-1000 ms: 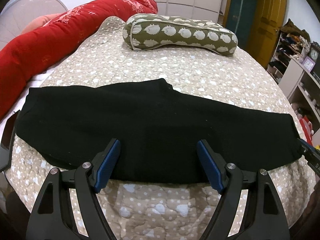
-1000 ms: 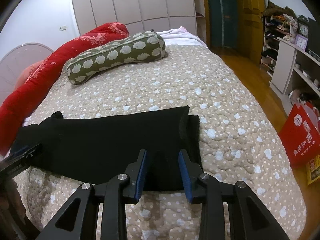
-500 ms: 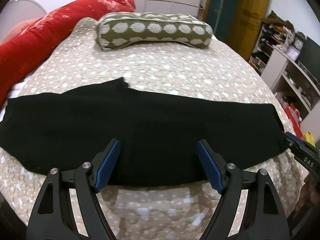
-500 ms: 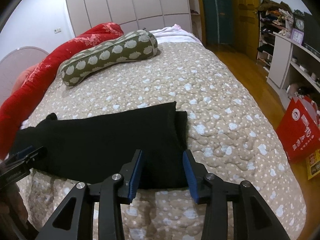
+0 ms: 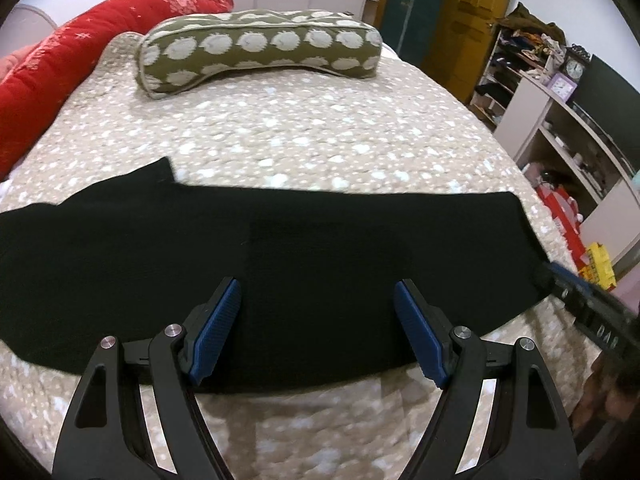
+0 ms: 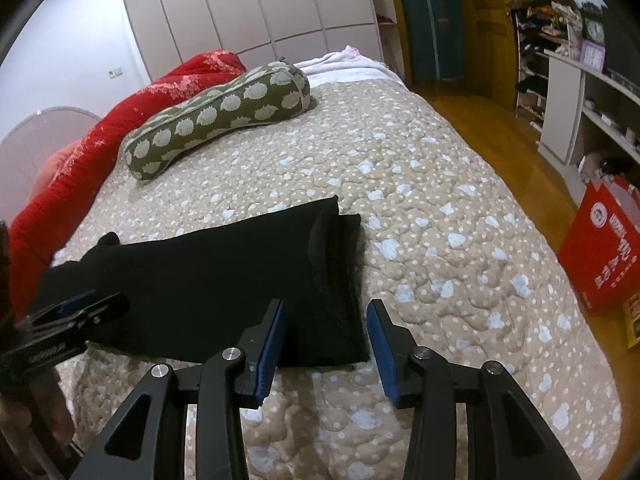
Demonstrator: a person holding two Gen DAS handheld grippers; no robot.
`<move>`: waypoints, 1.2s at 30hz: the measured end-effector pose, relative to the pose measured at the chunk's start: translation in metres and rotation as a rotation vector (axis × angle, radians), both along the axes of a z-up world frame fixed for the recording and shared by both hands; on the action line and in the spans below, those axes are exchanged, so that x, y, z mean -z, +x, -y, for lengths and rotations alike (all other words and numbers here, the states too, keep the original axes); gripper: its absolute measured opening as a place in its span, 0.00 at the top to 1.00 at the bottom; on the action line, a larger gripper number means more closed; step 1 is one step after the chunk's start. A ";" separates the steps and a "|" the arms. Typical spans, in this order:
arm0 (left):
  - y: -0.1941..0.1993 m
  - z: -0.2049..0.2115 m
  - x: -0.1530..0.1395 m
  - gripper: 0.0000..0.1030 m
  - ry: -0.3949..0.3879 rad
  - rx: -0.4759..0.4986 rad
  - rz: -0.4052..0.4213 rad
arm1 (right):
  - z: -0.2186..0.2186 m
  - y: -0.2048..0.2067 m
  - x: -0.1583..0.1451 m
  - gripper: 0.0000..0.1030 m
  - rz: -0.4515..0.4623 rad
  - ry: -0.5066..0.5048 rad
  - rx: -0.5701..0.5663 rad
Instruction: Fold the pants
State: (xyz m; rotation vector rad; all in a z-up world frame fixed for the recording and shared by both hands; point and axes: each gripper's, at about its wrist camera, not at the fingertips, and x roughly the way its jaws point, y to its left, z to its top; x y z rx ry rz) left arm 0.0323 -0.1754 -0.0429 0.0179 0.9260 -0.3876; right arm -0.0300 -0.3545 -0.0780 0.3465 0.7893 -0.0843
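Observation:
Black pants [image 5: 320,232] lie flat in a long band across the beige quilted bed [image 5: 300,128]. My left gripper [image 5: 317,286] hovers open over the middle of the band, at its near edge, with only cloth below it. My right gripper [image 6: 325,312] is over the right end of the pants [image 6: 200,272], where two layers overlap. Its blue pads [image 6: 272,344] stand apart and press on nothing. Each gripper shows in the other's view: the right gripper [image 5: 580,300] at the pants' right end, the left gripper [image 6: 72,312] further left along the near edge.
A green pillow [image 5: 260,52] with pale blobs lies at the far side of the bed, beside a red quilt [image 5: 60,60] along the left. Shelves [image 5: 560,128] and a red bag [image 6: 600,248] stand to the right, beyond a wooden floor [image 6: 480,120].
My left gripper has slid to the right along the pants, and their left end now runs out of its view. The right gripper's jaws have widened over the pants' end.

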 end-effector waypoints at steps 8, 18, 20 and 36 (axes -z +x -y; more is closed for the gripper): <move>0.028 0.047 -0.008 0.23 -0.045 0.107 -0.068 | 0.006 -0.003 0.008 0.59 0.015 0.087 -0.042; 0.057 0.124 -0.018 0.23 -0.038 0.284 -0.096 | 0.016 -0.001 0.020 0.58 0.041 0.148 -0.044; 0.061 0.137 -0.017 0.23 -0.029 0.310 -0.100 | 0.016 0.000 0.022 0.57 0.049 0.150 -0.049; 0.059 0.211 0.018 0.29 0.140 0.497 -0.056 | 0.016 0.009 0.029 0.74 0.079 0.197 -0.069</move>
